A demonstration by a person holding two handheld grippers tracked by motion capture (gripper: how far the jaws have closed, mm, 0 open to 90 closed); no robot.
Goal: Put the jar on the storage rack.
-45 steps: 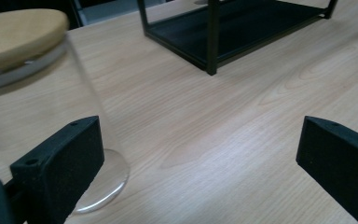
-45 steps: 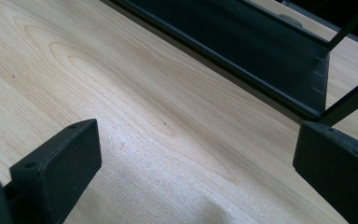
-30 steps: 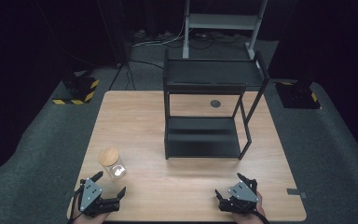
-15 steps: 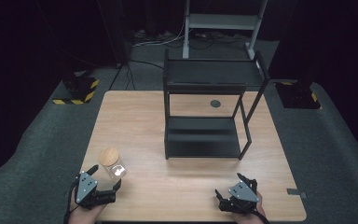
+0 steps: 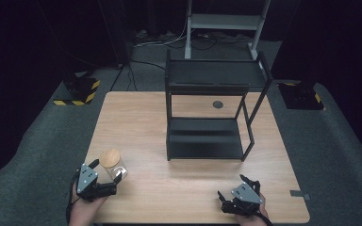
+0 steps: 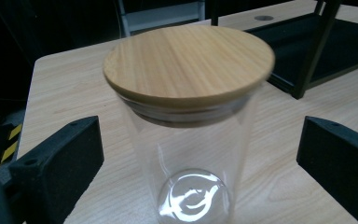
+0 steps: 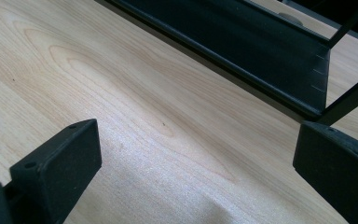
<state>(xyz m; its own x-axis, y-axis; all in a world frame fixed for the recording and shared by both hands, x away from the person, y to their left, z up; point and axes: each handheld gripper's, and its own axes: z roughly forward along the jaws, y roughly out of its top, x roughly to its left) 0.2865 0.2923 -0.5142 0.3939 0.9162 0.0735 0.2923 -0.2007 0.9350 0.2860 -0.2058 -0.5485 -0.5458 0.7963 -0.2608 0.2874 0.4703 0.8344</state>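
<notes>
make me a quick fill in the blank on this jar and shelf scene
1. The glass jar has a ___ lid.
2. The left gripper has its jaws ___ on either side of the jar.
3. The black shelf rack stands on the ___ table.

Missing words: wooden; open; wooden

A light wooden table [image 5: 136, 122] bears a lidded glass jar [image 5: 113, 165] and a black two-tier rack [image 5: 207, 141].
</notes>
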